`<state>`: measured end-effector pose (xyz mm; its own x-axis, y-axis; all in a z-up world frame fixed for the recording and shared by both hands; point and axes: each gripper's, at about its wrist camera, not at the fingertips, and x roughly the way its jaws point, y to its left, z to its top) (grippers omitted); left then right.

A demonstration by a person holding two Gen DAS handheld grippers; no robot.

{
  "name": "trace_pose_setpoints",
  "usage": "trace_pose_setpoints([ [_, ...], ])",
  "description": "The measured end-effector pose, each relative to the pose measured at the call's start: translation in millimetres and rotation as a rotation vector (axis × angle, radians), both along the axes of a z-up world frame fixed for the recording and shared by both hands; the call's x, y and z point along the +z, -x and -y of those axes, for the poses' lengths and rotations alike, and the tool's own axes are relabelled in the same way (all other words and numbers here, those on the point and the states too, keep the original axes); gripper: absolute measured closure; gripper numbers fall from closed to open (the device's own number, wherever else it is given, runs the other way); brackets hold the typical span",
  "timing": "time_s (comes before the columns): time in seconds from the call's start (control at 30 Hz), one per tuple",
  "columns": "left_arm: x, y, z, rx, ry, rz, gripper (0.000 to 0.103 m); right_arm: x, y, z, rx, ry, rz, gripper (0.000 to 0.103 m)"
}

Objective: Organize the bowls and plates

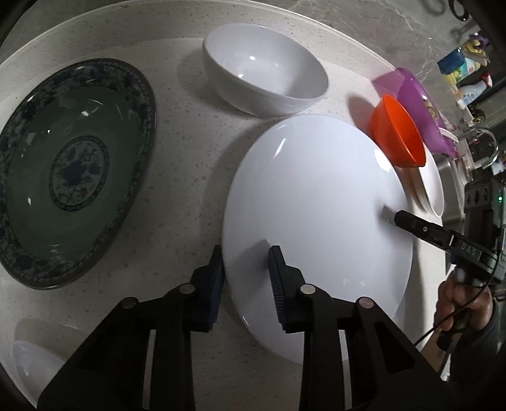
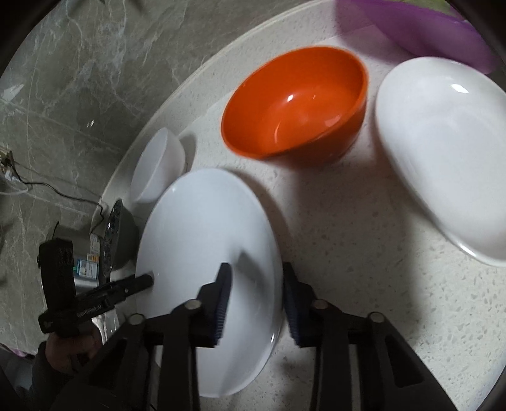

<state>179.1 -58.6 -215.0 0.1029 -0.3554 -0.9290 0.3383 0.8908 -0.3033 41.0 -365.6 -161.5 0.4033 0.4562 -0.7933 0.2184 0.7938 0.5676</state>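
A large white plate (image 1: 316, 202) lies on the speckled counter. My left gripper (image 1: 246, 256) straddles its near rim, jaws apart, one finger over the plate and one outside. In the right wrist view my right gripper (image 2: 256, 275) straddles the opposite rim of the same plate (image 2: 205, 240), jaws apart. The right gripper also shows in the left wrist view (image 1: 401, 218) at the plate's far edge. Around it stand an orange bowl (image 2: 297, 104), a white bowl (image 1: 265, 69), a green patterned plate (image 1: 72, 170), a second white plate (image 2: 442, 148) and a purple dish (image 1: 417, 101).
The counter's rounded edge (image 1: 95, 15) runs behind the dishes, with a marble wall beyond. A sink and tap (image 1: 480, 139) lie at the right. A small white bowl (image 1: 28, 366) sits at the lower left. A cable (image 2: 63, 196) trails over the surface at left.
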Motion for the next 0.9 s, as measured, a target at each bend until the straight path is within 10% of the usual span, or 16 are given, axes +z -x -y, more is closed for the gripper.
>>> trace_pose_setpoints([
  [0.9, 12.7, 16.3, 38.8, -0.023, -0.023, 0.034, 0.079, 3.4, -3.8, 4.3, 0.014, 0.049, -0.068, 0.085],
])
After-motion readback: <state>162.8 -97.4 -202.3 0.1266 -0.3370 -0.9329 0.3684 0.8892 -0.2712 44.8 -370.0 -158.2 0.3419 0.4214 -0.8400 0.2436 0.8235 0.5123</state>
